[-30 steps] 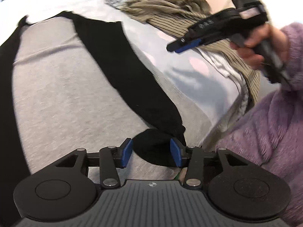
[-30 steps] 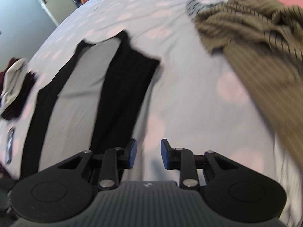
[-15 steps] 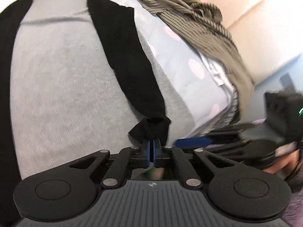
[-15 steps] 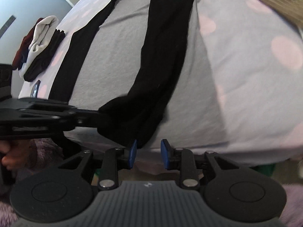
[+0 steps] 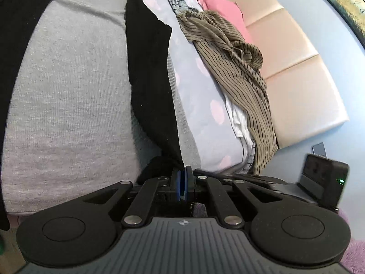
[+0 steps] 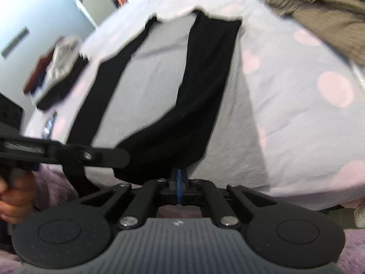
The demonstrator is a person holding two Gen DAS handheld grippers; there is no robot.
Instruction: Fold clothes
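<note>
A grey shirt with black sleeves [image 5: 75,86] lies flat on the bed, sleeves folded in along its body. My left gripper [image 5: 182,174] is shut on the cuff end of the right black sleeve [image 5: 150,73] at the bed's near edge. My right gripper [image 6: 179,175] is shut on the same black sleeve [image 6: 200,86] at its lower end, close beside the left gripper [image 6: 107,155], which reaches in from the left in the right wrist view. The right gripper's body shows low right in the left wrist view [image 5: 296,182].
A brown striped garment [image 5: 230,52] lies heaped at the bed's right side, with pink cloth [image 5: 219,4] behind it. A small pile of folded clothes [image 6: 57,68] sits at the far left. The bed sheet [image 6: 296,105] is pale with pink dots. A padded headboard [image 5: 296,80] stands right.
My left gripper shut on the sleeve cuff a second ago and still holds it. My right gripper came down from above the bed and shut on the sleeve's end beside it.
</note>
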